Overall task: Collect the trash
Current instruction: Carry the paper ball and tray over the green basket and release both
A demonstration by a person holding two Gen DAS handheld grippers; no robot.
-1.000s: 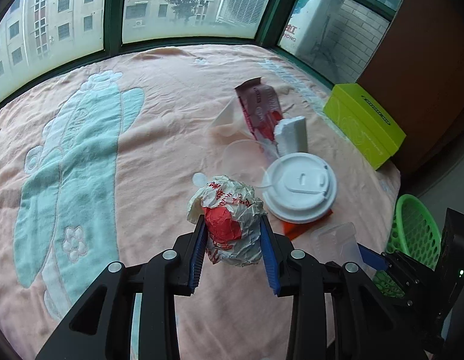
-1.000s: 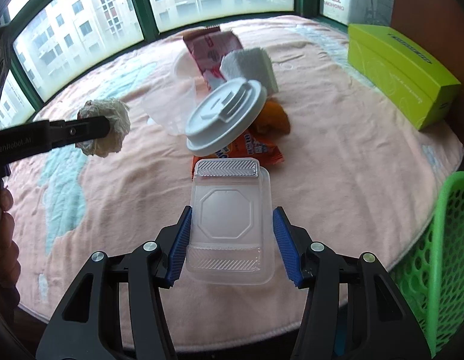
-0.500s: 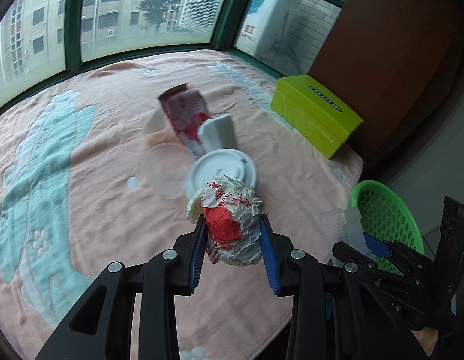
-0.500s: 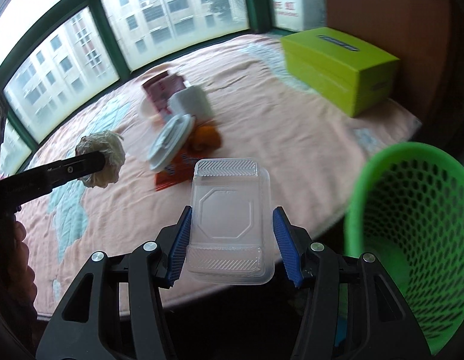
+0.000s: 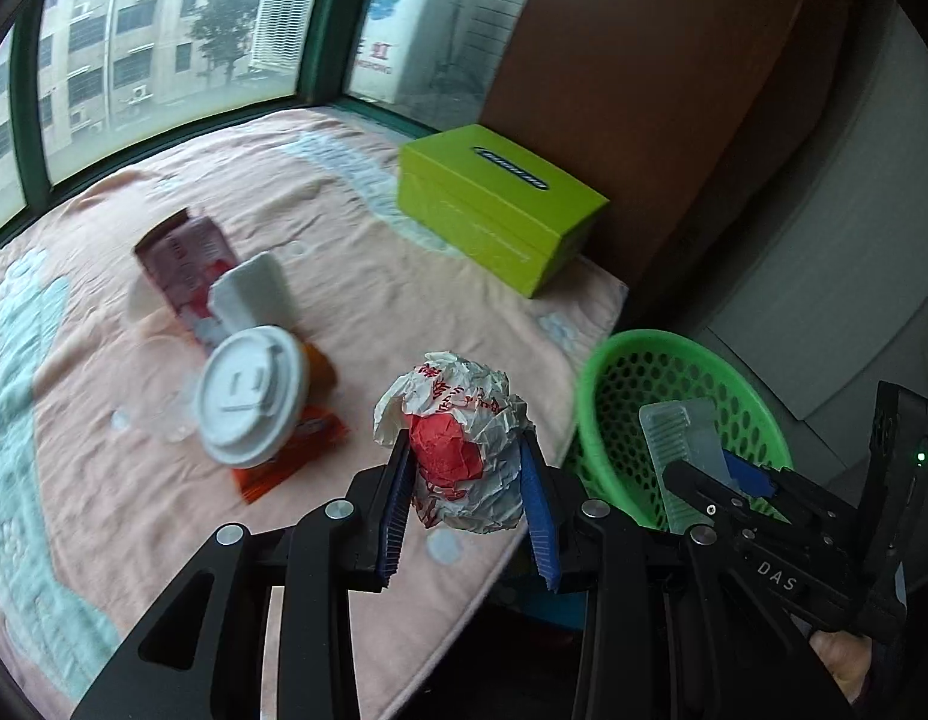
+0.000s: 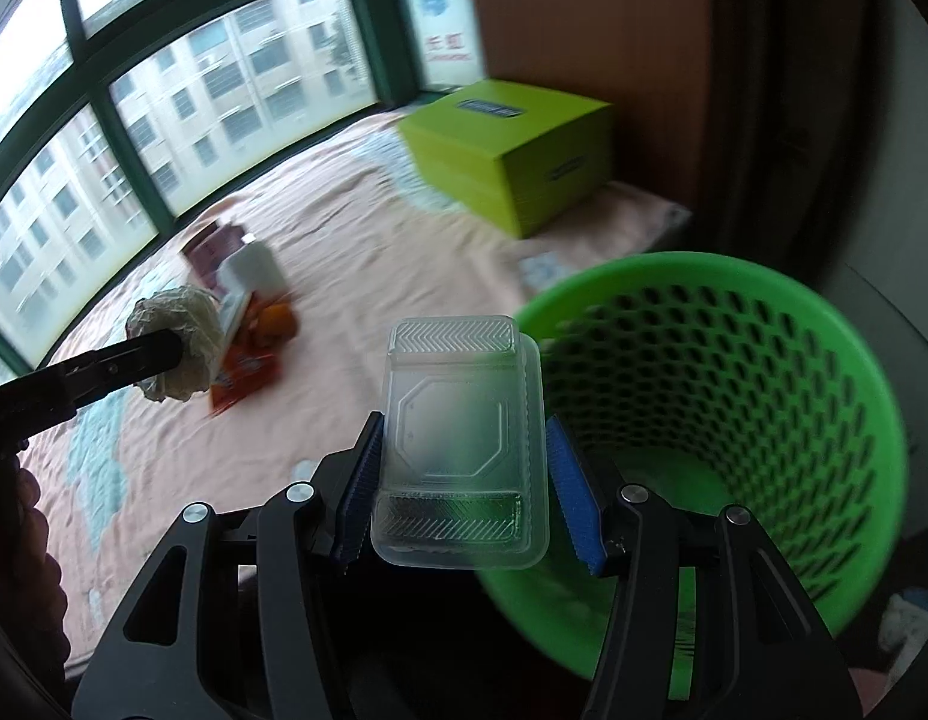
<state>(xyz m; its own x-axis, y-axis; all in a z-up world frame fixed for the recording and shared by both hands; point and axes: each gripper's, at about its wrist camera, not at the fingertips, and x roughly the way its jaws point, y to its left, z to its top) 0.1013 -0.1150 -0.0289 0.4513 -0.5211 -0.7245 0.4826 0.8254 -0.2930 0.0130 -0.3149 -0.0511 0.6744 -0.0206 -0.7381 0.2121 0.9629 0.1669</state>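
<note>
My left gripper [image 5: 467, 504] is shut on a crumpled white and red paper wrapper [image 5: 458, 444], held above the table's near edge. It also shows in the right wrist view [image 6: 176, 351]. My right gripper [image 6: 461, 504] is shut on a clear plastic clamshell box [image 6: 461, 438], held at the rim of the green mesh basket [image 6: 734, 420]. In the left wrist view the box [image 5: 683, 450] hangs over the basket [image 5: 656, 390].
On the pink towel-covered table [image 5: 374, 300] lie a white cup lid [image 5: 251, 393], an orange wrapper [image 5: 284, 468], a white block [image 5: 254, 294] and a red packet [image 5: 185, 258]. A lime green box [image 5: 500, 204] stands at the back right by a brown wall.
Both grippers have swung right, away from the table's middle toward the green basket, each keeping its load. The clear box now sits over the basket rim.
</note>
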